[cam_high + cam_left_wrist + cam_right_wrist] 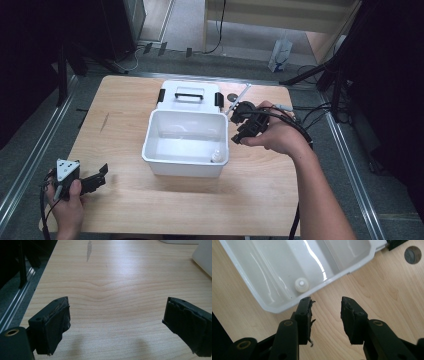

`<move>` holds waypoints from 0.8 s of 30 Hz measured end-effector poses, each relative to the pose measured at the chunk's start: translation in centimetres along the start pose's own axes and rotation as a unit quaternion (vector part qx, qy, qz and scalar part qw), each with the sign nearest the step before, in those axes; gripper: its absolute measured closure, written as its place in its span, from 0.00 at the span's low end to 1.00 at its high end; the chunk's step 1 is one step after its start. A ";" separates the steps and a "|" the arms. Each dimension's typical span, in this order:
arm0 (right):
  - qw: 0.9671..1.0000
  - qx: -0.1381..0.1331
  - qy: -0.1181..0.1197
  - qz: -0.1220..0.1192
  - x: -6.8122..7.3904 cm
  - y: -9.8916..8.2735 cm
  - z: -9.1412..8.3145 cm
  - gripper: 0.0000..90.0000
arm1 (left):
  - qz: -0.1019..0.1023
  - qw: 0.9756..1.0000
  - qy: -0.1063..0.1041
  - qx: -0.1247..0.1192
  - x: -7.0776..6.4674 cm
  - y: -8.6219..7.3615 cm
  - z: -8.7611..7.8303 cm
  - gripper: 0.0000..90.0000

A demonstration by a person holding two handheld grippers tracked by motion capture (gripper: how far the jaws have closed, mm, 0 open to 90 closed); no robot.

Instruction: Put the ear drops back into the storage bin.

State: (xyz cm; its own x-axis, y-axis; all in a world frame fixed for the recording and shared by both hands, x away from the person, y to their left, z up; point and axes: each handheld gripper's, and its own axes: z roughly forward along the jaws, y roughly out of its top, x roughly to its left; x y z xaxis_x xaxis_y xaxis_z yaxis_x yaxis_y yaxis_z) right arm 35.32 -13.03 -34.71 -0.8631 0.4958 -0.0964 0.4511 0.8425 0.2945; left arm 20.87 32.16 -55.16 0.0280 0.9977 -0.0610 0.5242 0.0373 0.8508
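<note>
White plastic storage box (186,145): open, at the centre of the bench (125,100), long axis running left to right across it. No brand, label or writing can be read on it.
Lid (190,95): white, with a black handle (189,93) and black latches, lying flat behind the box against its far rim.
Small white bottle (216,156): upright inside the box, in the near right corner; cap up; no label legible.
Left gripper (95,181): held low over the near left corner of the bench, well apart from the box; jaws spread wide, nothing between them.
Right gripper (239,136): held just beside the right wall of the box, pointing down at the bench; jaws parted, empty.
Round grey disc (412,254): set in the bench top, near the lid's right end.
</note>
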 end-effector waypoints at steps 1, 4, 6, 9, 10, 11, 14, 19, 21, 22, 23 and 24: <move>1.000 0.000 -0.001 0.002 -0.1 -0.3 0.0 0.66 | 0.000 1.000 0.000 0.000 0.0 0.0 0.0 0.08; 1.000 0.002 -0.005 0.013 -0.4 -1.4 0.1 0.64 | 0.001 1.000 0.000 -0.001 0.0 0.0 0.0 0.08; 1.000 0.005 -0.006 0.019 -0.5 -2.1 0.3 0.62 | 0.000 1.000 0.000 -0.002 0.0 0.0 0.0 0.08; 0.999 0.009 -0.010 0.029 -0.8 -3.4 0.7 0.60 | 0.001 1.000 0.000 0.000 0.0 0.0 0.0 0.08; 0.999 0.009 -0.010 0.031 -0.8 -3.7 0.8 0.59 | 0.000 1.000 0.000 -0.002 -0.1 0.0 0.0 0.08; 0.999 0.010 -0.010 0.036 -0.9 -4.0 0.9 0.59 | 0.001 1.000 0.001 -0.002 0.0 0.0 0.0 0.08; 0.999 0.013 -0.011 0.044 -1.1 -5.1 1.4 0.58 | 0.001 1.000 0.001 -0.002 -0.1 0.0 0.0 0.08; 0.998 0.019 -0.009 0.060 -1.2 -7.0 2.4 0.53 | 0.002 1.000 0.001 -0.001 -0.1 0.0 0.0 0.08; 0.997 0.020 -0.010 0.070 -1.1 -7.9 2.9 0.49 | 0.002 1.000 0.001 -0.001 -0.1 0.0 0.0 0.08; 0.997 0.021 -0.013 0.073 -1.2 -8.3 3.2 0.47 | 0.002 1.000 0.001 -0.001 -0.1 0.0 0.0 0.08; 0.997 0.023 -0.018 0.077 -1.2 -8.7 3.5 0.45 | 0.002 1.000 0.001 -0.001 -0.1 0.0 0.0 0.08; 0.996 0.023 -0.023 0.082 -1.1 -9.2 3.7 0.42 | 0.003 1.000 0.001 -0.001 -0.1 0.0 0.0 0.08</move>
State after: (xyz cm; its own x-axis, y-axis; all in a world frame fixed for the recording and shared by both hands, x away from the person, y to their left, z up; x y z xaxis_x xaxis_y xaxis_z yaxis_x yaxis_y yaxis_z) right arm 33.02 -20.55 -40.87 -0.7662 0.6355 -0.0954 0.5956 0.7580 0.2658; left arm 20.83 32.10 -55.16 0.0295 0.9980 -0.0559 0.5215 0.0323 0.8526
